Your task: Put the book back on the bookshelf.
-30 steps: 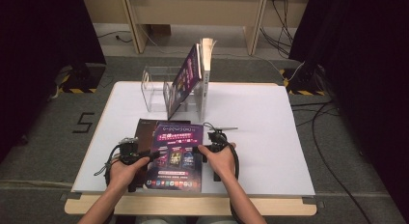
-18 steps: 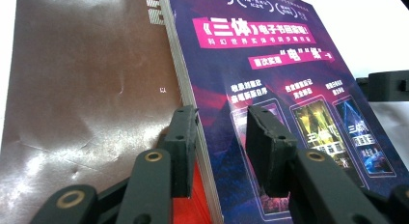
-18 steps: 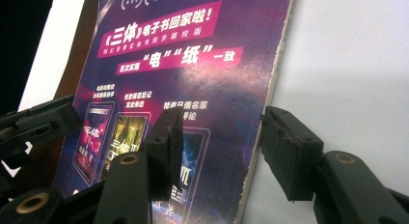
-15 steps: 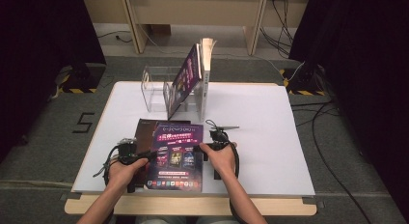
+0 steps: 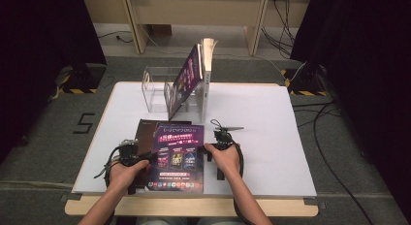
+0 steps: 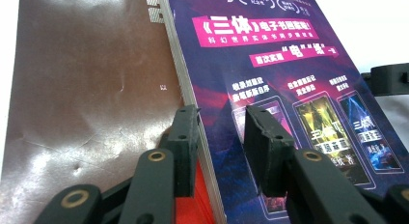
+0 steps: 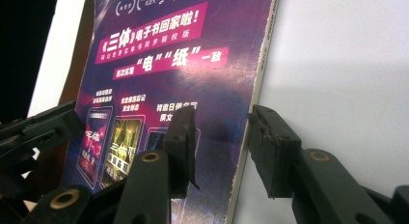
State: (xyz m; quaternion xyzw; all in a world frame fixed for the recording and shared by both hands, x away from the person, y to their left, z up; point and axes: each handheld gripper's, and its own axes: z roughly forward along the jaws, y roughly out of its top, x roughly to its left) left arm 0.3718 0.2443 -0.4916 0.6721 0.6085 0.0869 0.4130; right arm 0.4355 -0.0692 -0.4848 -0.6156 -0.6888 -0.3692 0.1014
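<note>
On the white table [image 5: 271, 137], both half-closing claws, left [image 6: 219, 137] and right [image 7: 222, 147], straddle the purple book's [image 5: 177, 157] edges.

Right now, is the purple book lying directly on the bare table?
No: in the left gripper view the purple book lies on a brown book.

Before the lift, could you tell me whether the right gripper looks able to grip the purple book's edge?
Probably yes: the right gripper straddles the purple book at its edge, jaws just closing, nothing blocking.

We see a white bench [image 5: 271, 137], a brown book [image 5: 144, 133] flat near our edge, a purple book [image 5: 177, 157] partly over it, a clear rack [image 5: 157, 91] at the far side holding upright books [image 5: 194, 77]
</note>
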